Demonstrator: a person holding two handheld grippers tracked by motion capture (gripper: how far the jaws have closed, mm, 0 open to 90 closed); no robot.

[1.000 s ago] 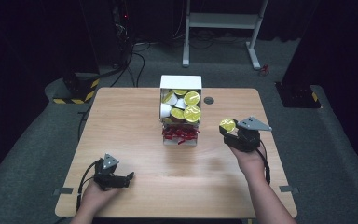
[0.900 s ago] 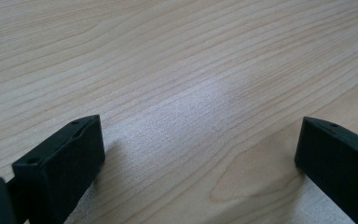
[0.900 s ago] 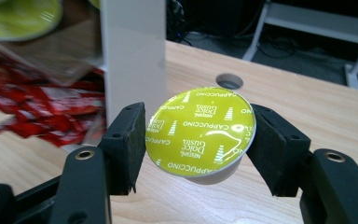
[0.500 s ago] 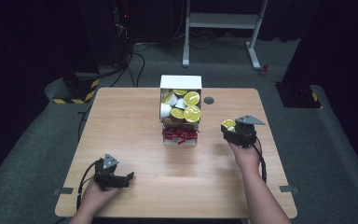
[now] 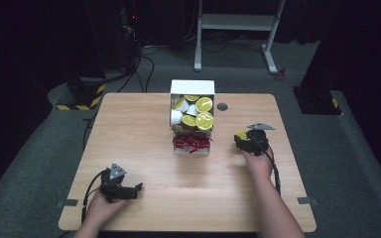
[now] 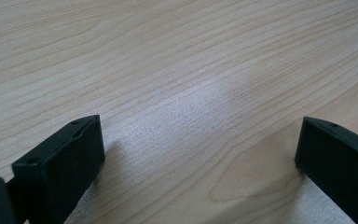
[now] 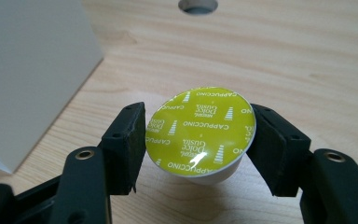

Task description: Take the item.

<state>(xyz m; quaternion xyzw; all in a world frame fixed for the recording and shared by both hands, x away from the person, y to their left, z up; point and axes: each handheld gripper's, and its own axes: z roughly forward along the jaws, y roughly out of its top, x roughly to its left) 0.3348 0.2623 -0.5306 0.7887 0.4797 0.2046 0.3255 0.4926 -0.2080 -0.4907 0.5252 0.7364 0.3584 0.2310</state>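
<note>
Here, right gripper fingers clamp capsule over wood table; left gripper fingers apart.

A light wooden table with rounded corners stands on grey carpet. Near the middle of its far edge sits a white box, open and packed with yellow-lidded capsules; a smaller tray of red items, too small to identify, lies touching the box's near side. Just right of the box, a round grommet hole is set into the tabletop. The left claw seems to rest on the wood at the near left.
</note>
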